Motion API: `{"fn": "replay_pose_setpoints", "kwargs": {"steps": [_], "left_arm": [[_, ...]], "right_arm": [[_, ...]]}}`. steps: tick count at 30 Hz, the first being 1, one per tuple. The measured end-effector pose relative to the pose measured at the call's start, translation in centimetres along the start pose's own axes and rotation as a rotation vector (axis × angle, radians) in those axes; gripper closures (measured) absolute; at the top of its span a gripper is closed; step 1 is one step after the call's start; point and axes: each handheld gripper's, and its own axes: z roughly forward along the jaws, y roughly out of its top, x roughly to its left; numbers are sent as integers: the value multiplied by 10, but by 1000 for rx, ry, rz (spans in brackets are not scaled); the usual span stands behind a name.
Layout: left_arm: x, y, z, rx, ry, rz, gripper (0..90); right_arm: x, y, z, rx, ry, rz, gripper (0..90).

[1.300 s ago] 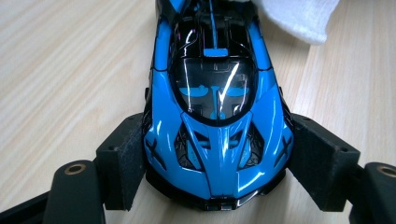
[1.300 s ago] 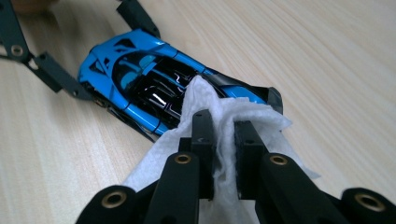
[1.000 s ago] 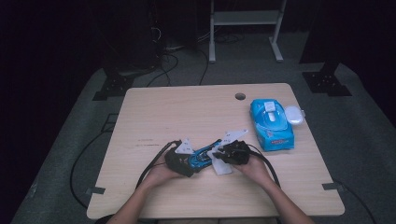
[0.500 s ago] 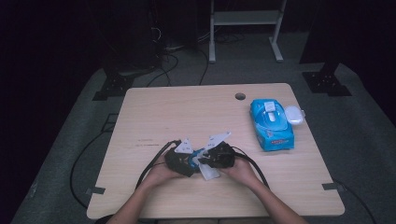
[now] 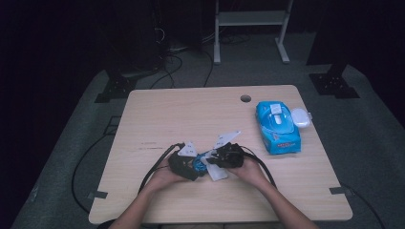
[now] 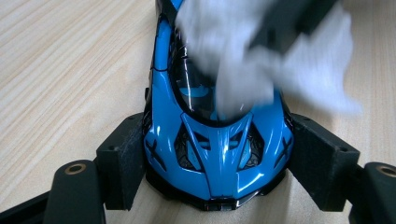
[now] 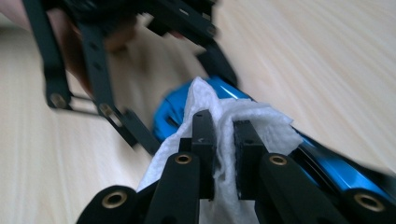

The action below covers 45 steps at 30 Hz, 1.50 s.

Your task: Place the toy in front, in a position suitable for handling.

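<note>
Scene: a person sits at a light wooden table (image 5: 157, 114) and works with a hand-held gripper in each hand, near the table's front edge.
Toy car: a small glossy blue toy sports car (image 6: 217, 154) rests on the tabletop between the two hands, its nose pointing toward the left gripper's camera.
Left gripper: the left gripper (image 6: 219, 172) clamps the car across its front, one black pad pressed on each flank, steadying it.
Right gripper: the right gripper (image 7: 224, 140) pinches a fold of white wet wipe (image 7: 233, 116) tightly between its nearly closed jaws and lays it over the car's roof and windscreen.
Wipe pack: a blue pack of wet wipes (image 5: 277, 126) lies well apart toward the right side of the table, with a small white lid (image 5: 300, 116) just beside it.
How the car handles: it looks light, rigid and slick, so it will likely slide under the wipe unless held; the flat sides near the front wheels give the surest grip.
How the wipe handles: it is soft and limp, bunches easily, and is best held by a gathered fold, as here.
Risk: hard squeezing may scuff the glossy shell.
</note>
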Motion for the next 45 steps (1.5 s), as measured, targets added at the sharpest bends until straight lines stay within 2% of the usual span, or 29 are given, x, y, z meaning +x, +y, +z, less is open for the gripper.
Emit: {"fn": "replay_pose_setpoints", "kwargs": {"steps": [4,6,9,14,17,19,22,23,29,34,37,40,45], "left_arm": [[0,0,0,0,0,0,257],[0,0,0,-3,1,1,257],[0,-1,0,-6,1,0,257],[1,-1,0,-10,0,2,257],[1,-1,0,-12,-1,1,256],[1,-2,0,-12,-3,-3,256],[1,-2,0,-11,-3,-4,256],[1,-2,0,-14,-1,0,256],[0,-3,0,-20,2,0,256],[0,-3,0,-20,2,-2,256],[0,-3,0,-17,3,4,256],[0,-3,0,-18,3,4,256],[1,-3,0,-17,4,7,255]], "right_arm": [[5,10,21,9,67,-2,814],[6,14,27,14,73,-9,814],[1,16,28,5,60,13,815],[-16,11,17,-30,-3,58,816],[-22,11,15,-33,-10,85,817],[-16,14,21,-20,-17,68,816],[-5,21,30,5,-19,14,816],[-4,22,30,12,-21,15,817],[-27,12,11,-17,-59,79,817],[-43,-1,-6,6,-143,92,819],[-51,-10,-15,17,-159,125,819],[-54,-14,-25,-6,-144,148,819],[-49,-21,-37,13,-130,117,819]]}}
